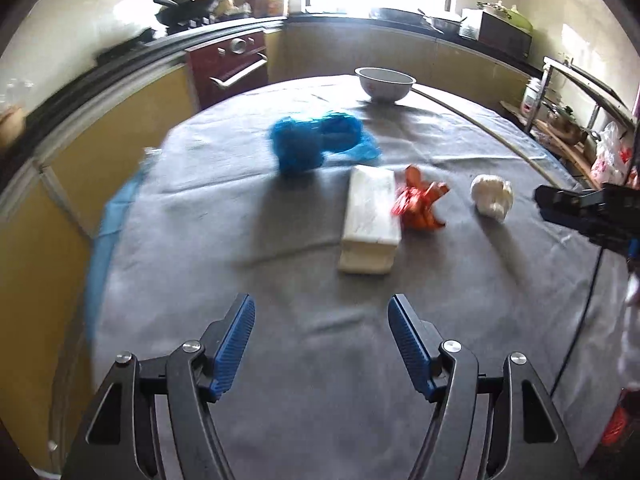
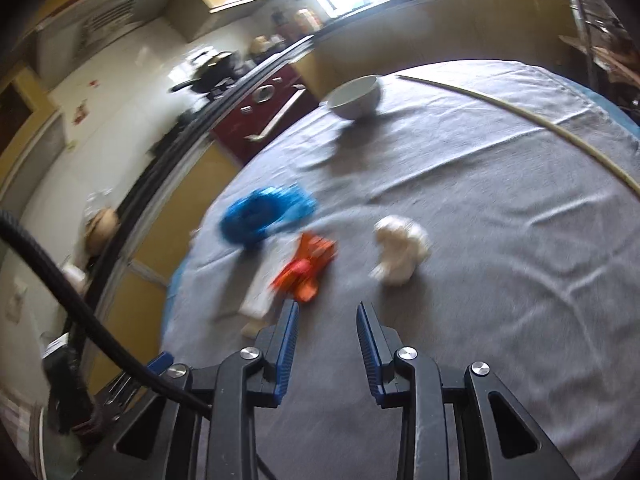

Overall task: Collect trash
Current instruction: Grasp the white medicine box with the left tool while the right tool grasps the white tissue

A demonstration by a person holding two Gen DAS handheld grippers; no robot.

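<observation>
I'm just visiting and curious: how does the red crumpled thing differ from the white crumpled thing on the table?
The red wrapper is bright orange-red and spiky; the white wad is pale and rounded. The red wrapper lies right beside the white box; the white wad sits alone on the grey cloth. Both are crumpled, and neither is held.

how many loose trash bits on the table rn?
3. Blue plastic bag toward the far left, red wrapper against the white box, white paper wad to the right. Anything behind the box is hidden.

Three scraps lie on the grey worktop [image 1: 280, 360] — a crumpled blue bag [image 1: 316, 140], a red wrapper [image 1: 420, 204], a white paper wad [image 1: 492, 198]. The wrapper sits between the other two.
</observation>
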